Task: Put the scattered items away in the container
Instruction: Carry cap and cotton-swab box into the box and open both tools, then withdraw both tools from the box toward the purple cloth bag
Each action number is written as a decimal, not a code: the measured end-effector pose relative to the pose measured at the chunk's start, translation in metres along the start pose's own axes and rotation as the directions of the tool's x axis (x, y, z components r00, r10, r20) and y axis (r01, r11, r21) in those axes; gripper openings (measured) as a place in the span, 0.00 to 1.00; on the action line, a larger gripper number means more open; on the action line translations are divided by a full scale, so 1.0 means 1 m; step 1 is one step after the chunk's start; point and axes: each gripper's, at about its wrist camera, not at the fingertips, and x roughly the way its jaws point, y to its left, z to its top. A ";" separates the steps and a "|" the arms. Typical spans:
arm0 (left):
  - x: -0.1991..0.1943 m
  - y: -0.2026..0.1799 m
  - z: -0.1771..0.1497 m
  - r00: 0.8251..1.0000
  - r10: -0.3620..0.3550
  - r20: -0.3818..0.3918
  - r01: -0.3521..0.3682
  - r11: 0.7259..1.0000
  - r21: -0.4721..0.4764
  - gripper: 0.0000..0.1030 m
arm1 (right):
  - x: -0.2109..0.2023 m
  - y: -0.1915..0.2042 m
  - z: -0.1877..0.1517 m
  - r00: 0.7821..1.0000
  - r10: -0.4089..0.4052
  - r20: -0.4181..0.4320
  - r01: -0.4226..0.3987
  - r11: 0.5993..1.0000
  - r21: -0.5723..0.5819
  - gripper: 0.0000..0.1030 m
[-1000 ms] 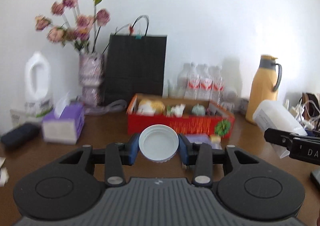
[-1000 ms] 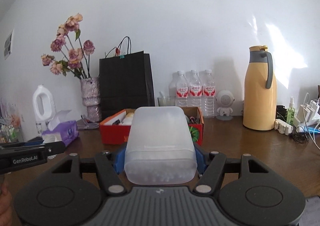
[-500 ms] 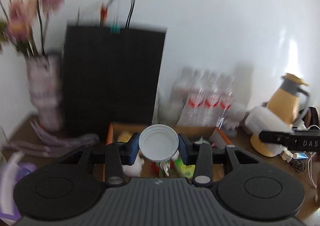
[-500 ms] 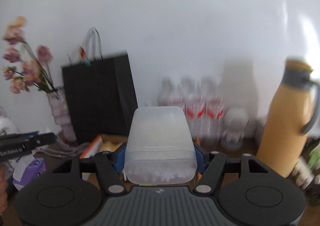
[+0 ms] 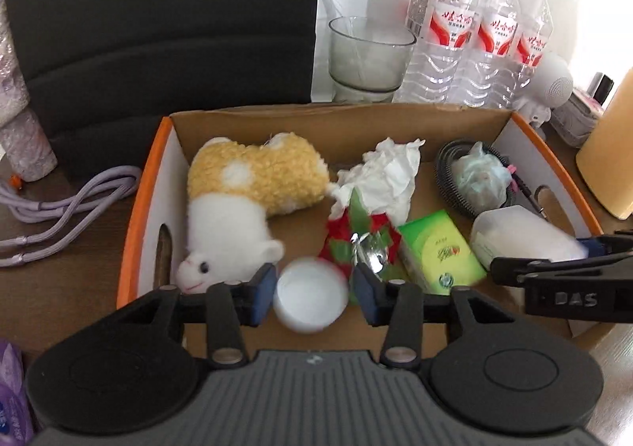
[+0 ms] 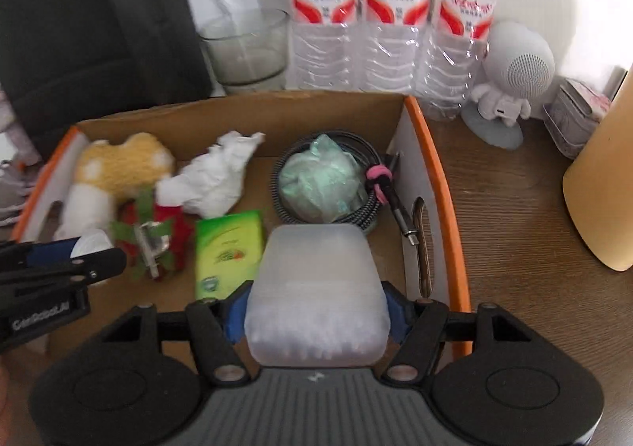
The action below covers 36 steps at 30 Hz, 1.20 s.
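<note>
The left claw (image 5: 310, 293) hangs over the near edge of the cardboard box (image 5: 130, 244), its blue pads spread apart with a small gap on either side of the white lid (image 5: 310, 299) that sits blurred between them; the lid is released, not gripped. The right claw (image 6: 316, 311) is clenched on a frosted plastic tub (image 6: 316, 288), held over the near right corner of the box, its pads pressed against both sides of the tub.

Inside the box, a yellow and white plush toy (image 5: 245, 201) lies along the left wall. A crumpled white tissue (image 5: 383, 177) sits near the middle toward the far wall, and a red and green wrapper (image 5: 356, 236) lies just in front of it. A green tissue pack (image 5: 439, 256) rests beside the wrapper on the box floor. In the far right corner a coiled cable (image 6: 285, 177) rings a pale green wad (image 6: 320, 177).

Behind the box on the bench (image 6: 506, 208) stand three water bottles (image 6: 395, 15), a glass cup (image 6: 247, 46), a black bag (image 5: 158, 11) and a small white speaker figure (image 6: 510, 70).
</note>
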 end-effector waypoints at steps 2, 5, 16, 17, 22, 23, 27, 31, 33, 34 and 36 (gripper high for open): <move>-0.001 -0.001 0.000 1.000 0.004 0.000 -0.004 1.000 0.014 0.52 | 0.000 0.002 0.001 1.000 -0.011 0.002 0.011 1.000 -0.013 0.63; -0.009 0.000 0.000 1.000 0.016 0.014 -0.017 1.000 0.016 0.52 | -0.009 -0.002 0.007 1.000 0.025 0.007 -0.025 1.000 0.006 0.63; -0.070 0.015 0.018 0.996 0.046 -0.079 -0.051 0.996 -0.070 0.69 | -0.072 -0.020 0.044 0.992 0.114 -0.049 -0.113 0.993 0.031 0.76; -0.072 0.017 0.019 0.993 0.051 -0.108 -0.060 0.994 -0.089 0.70 | -0.078 -0.019 0.045 0.993 0.105 -0.061 -0.105 0.994 0.010 0.77; -0.093 0.022 0.013 0.987 0.066 -0.147 -0.089 0.984 -0.153 0.79 | -0.095 -0.010 0.041 0.981 0.116 -0.154 -0.127 0.990 -0.065 0.83; -0.097 0.022 0.011 0.986 0.068 -0.150 -0.091 0.984 -0.155 0.79 | -0.097 -0.008 0.038 0.978 0.116 -0.173 -0.130 0.989 -0.074 0.83; -0.115 0.017 0.004 0.988 0.104 -0.118 -0.119 0.984 -0.130 0.80 | -0.104 0.002 0.027 0.974 0.105 -0.201 -0.126 0.987 -0.096 0.83; -0.150 -0.004 -0.014 0.976 0.204 0.077 -0.200 0.978 -0.057 0.84 | -0.121 0.005 0.015 0.977 0.143 -0.156 -0.160 0.982 -0.097 0.84; -0.167 -0.015 -0.032 0.950 0.224 0.220 -0.221 0.975 -0.037 0.88 | -0.131 0.004 0.005 0.975 0.192 -0.115 -0.202 0.975 -0.088 0.84; -0.174 -0.020 -0.041 0.928 0.226 0.296 -0.228 0.973 -0.030 0.89 | -0.136 0.003 -0.001 0.974 0.212 -0.075 -0.218 0.973 -0.082 0.84; -0.185 -0.027 -0.064 0.858 0.225 0.461 -0.240 0.970 -0.027 0.93 | -0.149 0.003 -0.017 0.971 0.226 0.076 -0.218 0.971 -0.099 0.84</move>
